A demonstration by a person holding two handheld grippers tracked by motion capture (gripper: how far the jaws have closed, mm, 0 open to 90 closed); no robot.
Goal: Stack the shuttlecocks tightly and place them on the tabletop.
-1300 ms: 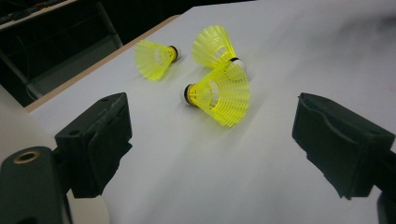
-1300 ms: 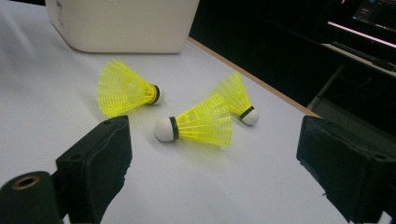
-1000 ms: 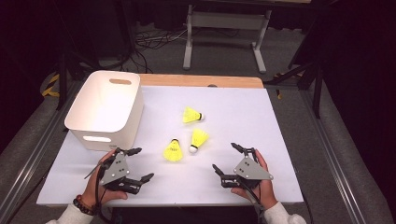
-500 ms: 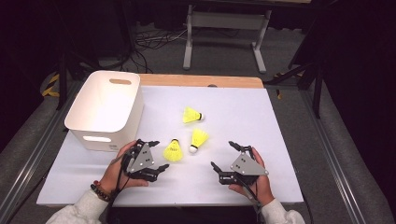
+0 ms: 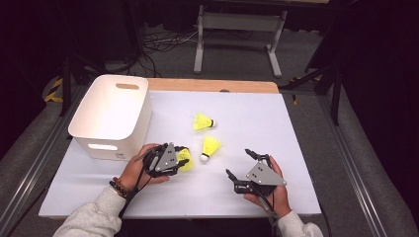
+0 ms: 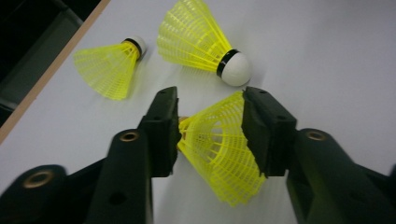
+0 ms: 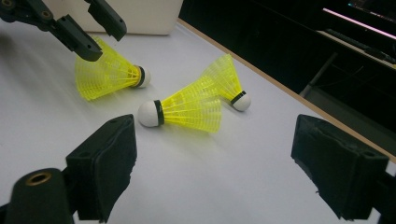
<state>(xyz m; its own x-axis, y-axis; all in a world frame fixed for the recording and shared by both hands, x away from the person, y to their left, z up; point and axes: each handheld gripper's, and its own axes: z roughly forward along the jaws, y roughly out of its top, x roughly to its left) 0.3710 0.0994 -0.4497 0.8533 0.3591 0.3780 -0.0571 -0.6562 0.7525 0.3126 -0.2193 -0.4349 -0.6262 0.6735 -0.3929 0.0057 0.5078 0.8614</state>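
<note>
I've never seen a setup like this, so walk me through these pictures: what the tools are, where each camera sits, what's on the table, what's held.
A person holds a two-jaw hand tool in each hand. The high view looks down on the table. The other two views come from cameras riding on each tool.

On the table lie three yellow shuttlecocks beside a white bin.

The left gripper has its jaws around the nearest shuttlecock, touching its skirt on both sides. Whether it is squeezing cannot be told.

The right gripper is open, holds nothing, and faces the middle shuttlecock and the far shuttlecock.

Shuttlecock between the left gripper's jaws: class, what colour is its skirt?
Bright yellow; the shuttlecock shows best in the left gripper view.
</note>
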